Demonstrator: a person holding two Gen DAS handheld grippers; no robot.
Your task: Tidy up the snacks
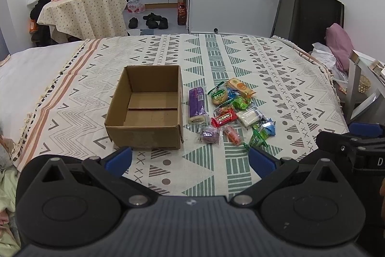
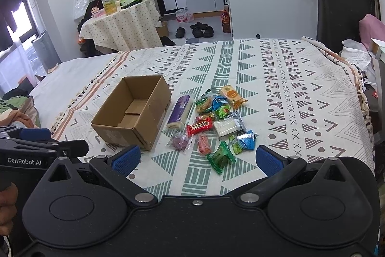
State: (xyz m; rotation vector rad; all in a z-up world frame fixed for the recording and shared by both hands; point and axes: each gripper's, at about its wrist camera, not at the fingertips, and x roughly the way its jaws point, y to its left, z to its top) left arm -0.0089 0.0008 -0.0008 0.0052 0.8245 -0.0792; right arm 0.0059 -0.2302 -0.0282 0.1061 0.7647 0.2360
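Item 1: an open brown cardboard box (image 1: 144, 110), sitting on the patterned cloth (image 1: 240, 59) with its top flaps absent from view and its inside showing only bare cardboard floor.

Item 2: a long purple-wrapped roll cake (image 1: 197, 104), lying just beside the box's right wall, pointing far to near.

Item 3: a loose cluster of small wrapped snacks, lying to the right of the roll cake. It is comprising a red rectangular packet (image 1: 223, 117) near the middle, a clear white-filled packet (image 1: 249, 117) touching its right side, an orange-printed cracker packet (image 1: 240, 87) at the far edge, a round biscuit in a green-edged wrapper (image 1: 219, 95) beside that, a purple sweet in clear wrap (image 1: 208, 134) at the near left, an orange-pink sweet packet (image 1: 232, 134) next to it, a blue packet (image 2: 246, 140) at the right, and a green packet (image 2: 221, 157) lying nearest of all.

Item 4: the left gripper (image 1: 190, 159), hovering above the cloth near the box's front right corner, its blue-padded fingers (image 1: 119, 160) spread wide with nothing between them.

Item 5: the right gripper (image 2: 198, 159), hovering over the near edge of the snack cluster, jaws likewise standing wide apart and carrying nothing; the green packet is lying on the cloth between its blue pads (image 2: 268, 160).
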